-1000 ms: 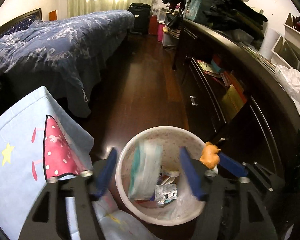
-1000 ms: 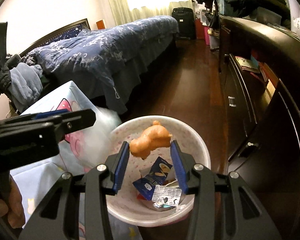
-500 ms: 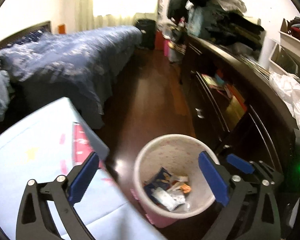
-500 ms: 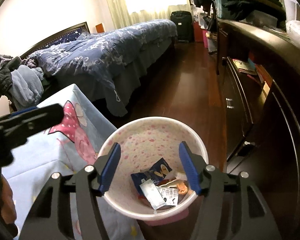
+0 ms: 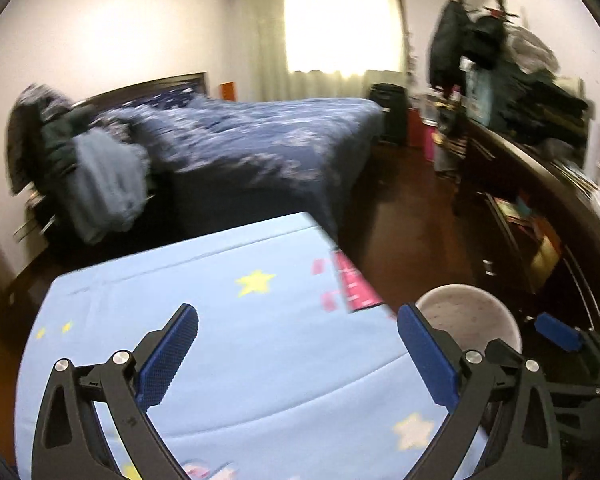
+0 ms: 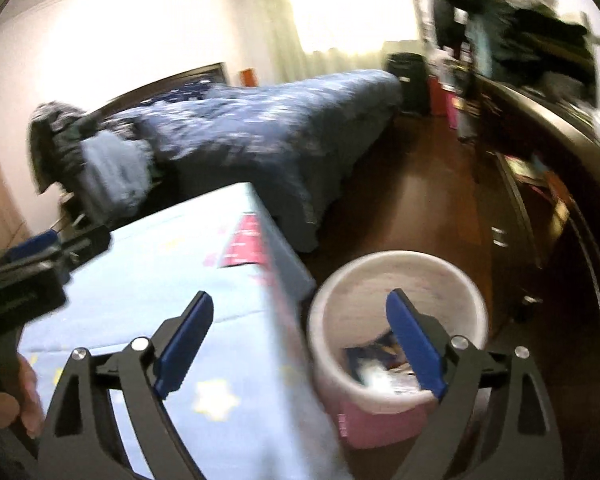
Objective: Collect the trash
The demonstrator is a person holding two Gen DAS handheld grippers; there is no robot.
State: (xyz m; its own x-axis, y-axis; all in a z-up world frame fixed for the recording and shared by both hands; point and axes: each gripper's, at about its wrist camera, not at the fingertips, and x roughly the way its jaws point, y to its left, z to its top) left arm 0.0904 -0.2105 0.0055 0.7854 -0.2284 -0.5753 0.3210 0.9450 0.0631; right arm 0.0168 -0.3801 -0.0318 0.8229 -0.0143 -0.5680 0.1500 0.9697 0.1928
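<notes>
A round pale pink trash bin [image 6: 396, 280] stands on the dark wood floor, with wrappers [image 6: 380, 368] lying at its bottom. My right gripper [image 6: 300, 336] hovers above the bin's left rim, jaws still opening, nothing between them. In the left wrist view the bin [image 5: 466, 312] sits at the lower right. My left gripper [image 5: 298, 344] is wide open and empty over a light blue cloth with yellow stars [image 5: 260, 360]. The left gripper's body [image 6: 24, 280] shows at the left of the right wrist view, with a hand [image 6: 16, 396] below it. Both views are blurred.
A bed with a dark blue quilt [image 5: 260, 140] fills the middle of the room. A dark cabinet [image 5: 540, 208] piled with clothes runs along the right wall. Wood floor [image 6: 412, 196] lies between bed and cabinet. A black suitcase [image 5: 392, 112] stands near the window.
Both grippers let go of their trash, which dropped into the bin. Both then opened wide, rose and swung left, so the blue cloth now fills the lower part of each view.
</notes>
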